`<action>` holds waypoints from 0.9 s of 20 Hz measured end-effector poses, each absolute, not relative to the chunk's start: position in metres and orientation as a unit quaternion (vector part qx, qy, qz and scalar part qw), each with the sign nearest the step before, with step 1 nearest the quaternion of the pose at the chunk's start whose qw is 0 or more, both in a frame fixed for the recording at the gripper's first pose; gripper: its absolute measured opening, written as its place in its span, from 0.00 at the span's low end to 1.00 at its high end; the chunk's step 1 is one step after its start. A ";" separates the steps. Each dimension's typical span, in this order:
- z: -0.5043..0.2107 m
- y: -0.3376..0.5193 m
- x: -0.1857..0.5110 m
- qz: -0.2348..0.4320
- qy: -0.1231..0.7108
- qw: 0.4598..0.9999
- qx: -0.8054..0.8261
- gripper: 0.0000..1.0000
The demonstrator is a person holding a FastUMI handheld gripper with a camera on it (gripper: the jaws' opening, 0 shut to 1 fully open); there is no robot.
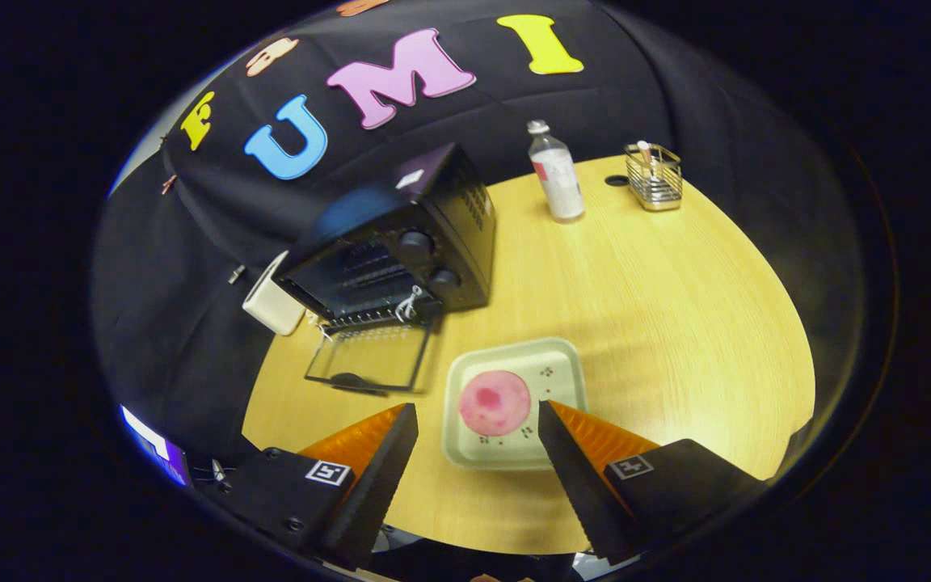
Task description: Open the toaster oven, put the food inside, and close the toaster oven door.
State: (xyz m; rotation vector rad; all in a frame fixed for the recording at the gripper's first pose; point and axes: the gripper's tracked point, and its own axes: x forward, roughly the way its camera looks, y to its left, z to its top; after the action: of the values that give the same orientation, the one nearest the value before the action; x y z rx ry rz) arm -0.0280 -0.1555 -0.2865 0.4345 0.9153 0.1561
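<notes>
Black toaster oven (401, 242), glass door (370, 356) down. Gripper (478, 424) released above round pink food (495, 402) on cream square plate (550, 364). Next: descend, clench food.

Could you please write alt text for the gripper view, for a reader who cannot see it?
The open tongs hover over a round pink food item on a pale square plate on a wooden table. Beyond it stands a black toaster oven with its glass door folded down open; farther back are a bottle and a wire holder.
</notes>
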 end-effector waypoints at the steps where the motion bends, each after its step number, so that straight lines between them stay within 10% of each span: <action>1: -0.294 -0.164 -0.029 0.067 0.441 0.870 0.210 0.99; 15: -0.370 -0.171 -0.014 0.052 0.481 0.853 0.196 0.97; 18: -0.376 -0.167 -0.020 0.051 0.493 0.846 0.196 0.72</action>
State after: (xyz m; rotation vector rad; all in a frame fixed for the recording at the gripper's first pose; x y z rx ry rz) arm -0.0196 -0.1671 -0.3755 0.4134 1.0392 0.1073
